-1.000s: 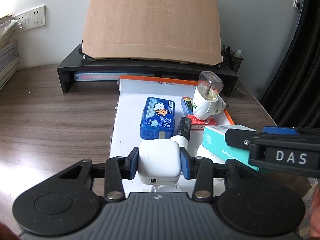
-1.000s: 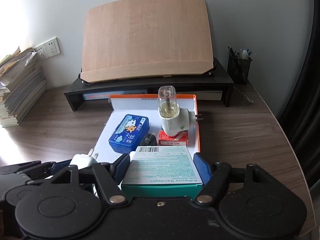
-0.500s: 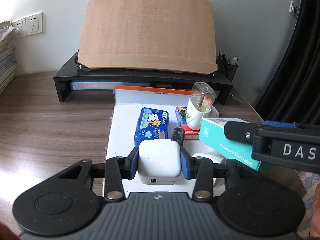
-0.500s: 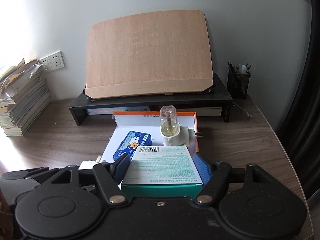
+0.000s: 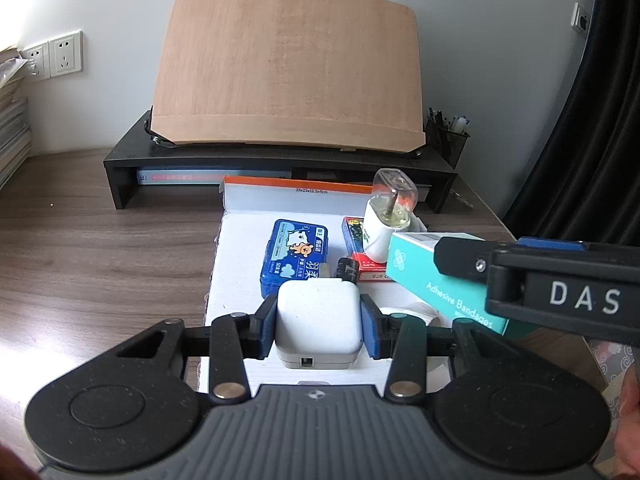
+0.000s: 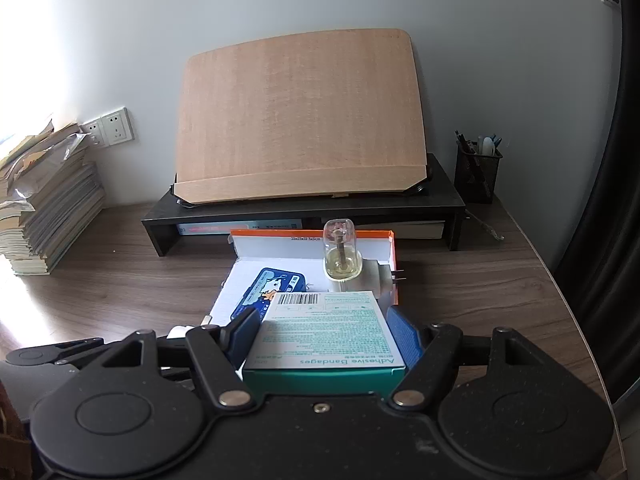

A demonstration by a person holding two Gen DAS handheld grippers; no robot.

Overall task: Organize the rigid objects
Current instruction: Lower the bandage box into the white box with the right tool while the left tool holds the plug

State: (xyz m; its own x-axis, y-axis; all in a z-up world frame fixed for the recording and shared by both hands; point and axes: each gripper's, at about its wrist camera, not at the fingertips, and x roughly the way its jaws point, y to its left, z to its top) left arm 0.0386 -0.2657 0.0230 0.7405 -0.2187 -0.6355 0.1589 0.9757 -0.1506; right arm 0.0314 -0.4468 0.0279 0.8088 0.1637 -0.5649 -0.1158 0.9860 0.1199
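1. The left gripper (image 5: 319, 326) angles downward over the white box lid (image 5: 240, 276), its blue pads clamped on a white charger (image 5: 318, 322).
2. The right gripper (image 6: 322, 336), at its 3 o'clock and tilted likewise, has its pads spread wide, clamped on a teal bandage box (image 6: 324, 330).

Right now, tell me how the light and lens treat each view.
Left wrist view: daylight from the left whitens the desk edge; the wooden board bulges from fisheye; the adapter in the left claw is sharp. Right wrist view: glare on the desk's left side beside the book stack; corners vignette dark; bandage box print is legible.
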